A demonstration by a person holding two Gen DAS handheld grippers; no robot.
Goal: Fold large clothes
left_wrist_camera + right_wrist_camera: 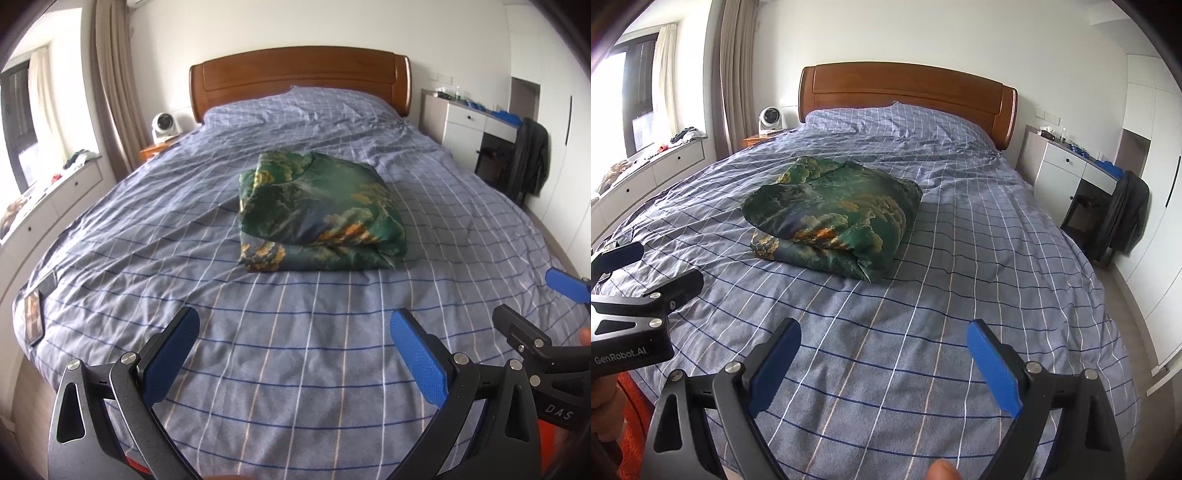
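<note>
The left gripper [291, 325] fills the bottom of the left wrist view with its blue pads spread wide and nothing between them, only bedcover [295, 369] beneath. The right gripper [882, 336] sits the same way at the bottom of the right wrist view, released and empty. Each shows in the other's picture: the right one at the right edge of the left view, the left one at the left edge of the right view, both with jaws apart.

The folded green garment [317, 214] lies well apart from both, above the pads at the centre of the left view and up and left of centre in the right view [831, 218]. It rests on the blue checked bedcover, with the wooden headboard [299, 77] behind it at the top.
</note>
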